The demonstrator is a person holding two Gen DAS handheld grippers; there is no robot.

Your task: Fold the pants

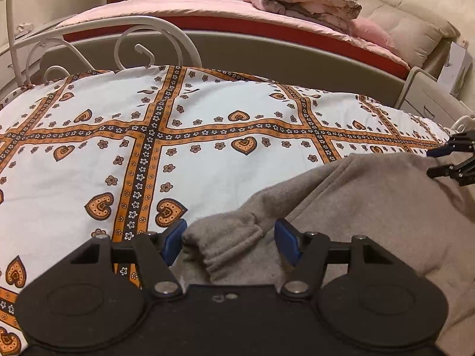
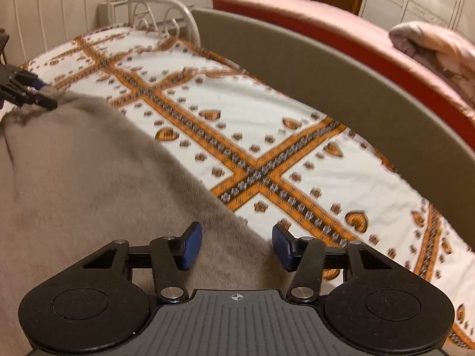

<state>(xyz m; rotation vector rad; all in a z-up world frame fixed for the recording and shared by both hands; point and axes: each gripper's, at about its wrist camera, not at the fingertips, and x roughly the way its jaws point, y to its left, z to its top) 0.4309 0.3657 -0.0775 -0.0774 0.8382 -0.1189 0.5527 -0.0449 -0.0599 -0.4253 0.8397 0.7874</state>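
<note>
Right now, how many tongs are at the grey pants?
2. The left tongs straddle a bunched cuff end of the pants; the right tongs sit over the pants' edge by the patterned sheet.

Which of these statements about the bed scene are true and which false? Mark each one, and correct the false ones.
1. The pants are grey. True.
2. The bedsheet is plain blue. False: it is white with orange bands and hearts.
3. The left gripper has a bunched cuff of the pants between its open fingers. True.
4. The right gripper hangs over bare floor. False: it is at the pants' edge on the bed.
5. A folded quilt lies on the pink bed behind. True.
</note>
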